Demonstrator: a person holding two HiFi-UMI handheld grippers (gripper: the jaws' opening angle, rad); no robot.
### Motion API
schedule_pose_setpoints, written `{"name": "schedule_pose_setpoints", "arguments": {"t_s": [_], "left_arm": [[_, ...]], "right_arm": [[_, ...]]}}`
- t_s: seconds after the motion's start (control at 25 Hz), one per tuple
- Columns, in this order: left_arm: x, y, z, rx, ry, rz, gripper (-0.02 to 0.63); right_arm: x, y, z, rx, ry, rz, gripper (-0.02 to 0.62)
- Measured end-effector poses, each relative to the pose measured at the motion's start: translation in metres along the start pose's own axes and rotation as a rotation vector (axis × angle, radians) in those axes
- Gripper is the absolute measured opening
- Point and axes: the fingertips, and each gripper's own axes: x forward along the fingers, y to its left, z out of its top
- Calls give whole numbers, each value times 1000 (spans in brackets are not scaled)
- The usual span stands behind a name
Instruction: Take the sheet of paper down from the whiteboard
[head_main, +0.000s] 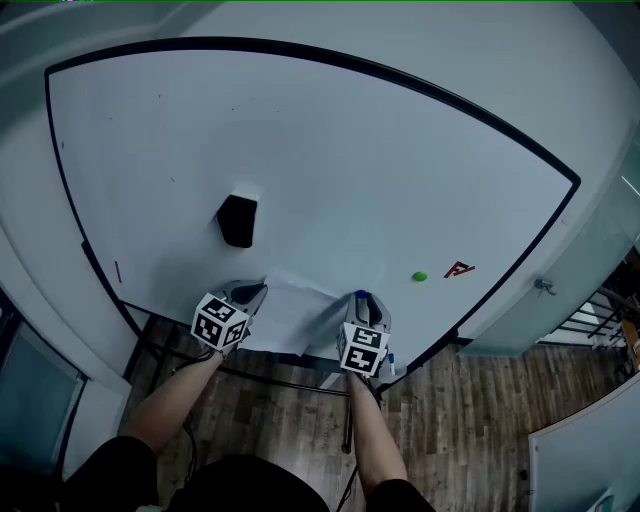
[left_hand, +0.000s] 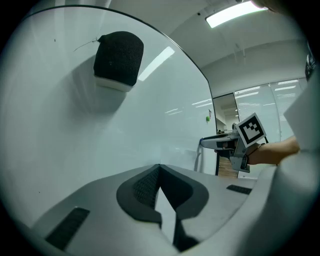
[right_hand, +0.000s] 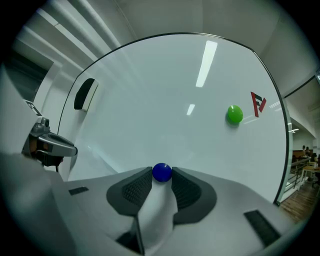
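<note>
1. Hanging low on the whiteboard (head_main: 330, 170), the sheet (head_main: 295, 318) is pinned by a blue magnet (right_hand: 162, 172) (its left top corner looks free); magnet and sheet are not yet off.
2. Right gripper (head_main: 362, 303) clasps that magnet; left gripper (left_hand: 159, 169) pinches the sheet's left corner, both pointing nearly level at the board.

Sheet of paper (head_main: 295, 318): plain white, blank, low on the whiteboard (head_main: 330, 170), its bottom edge reaching the board's black lower frame. Top-left corner is pinched in the left tongs (left_hand: 159, 167), and a strip of it shows between the pads. Top-right corner sits under a round blue magnet (right_hand: 161, 172). Whiteboard: upright, large, black-framed, mostly bare.
</note>
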Motion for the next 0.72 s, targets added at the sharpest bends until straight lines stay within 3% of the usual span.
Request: {"name": "schedule_pose_setpoints", "arguments": {"t_s": [0.24,0.72], "left_arm": [[-7,-5,-2,4,2,-15,20],[-35,-26,-7,12,-21,-82,20]], "right_arm": [[-7,3,-5,34,12,22,172],[-54,25,-16,56,-8,50,170]]}}
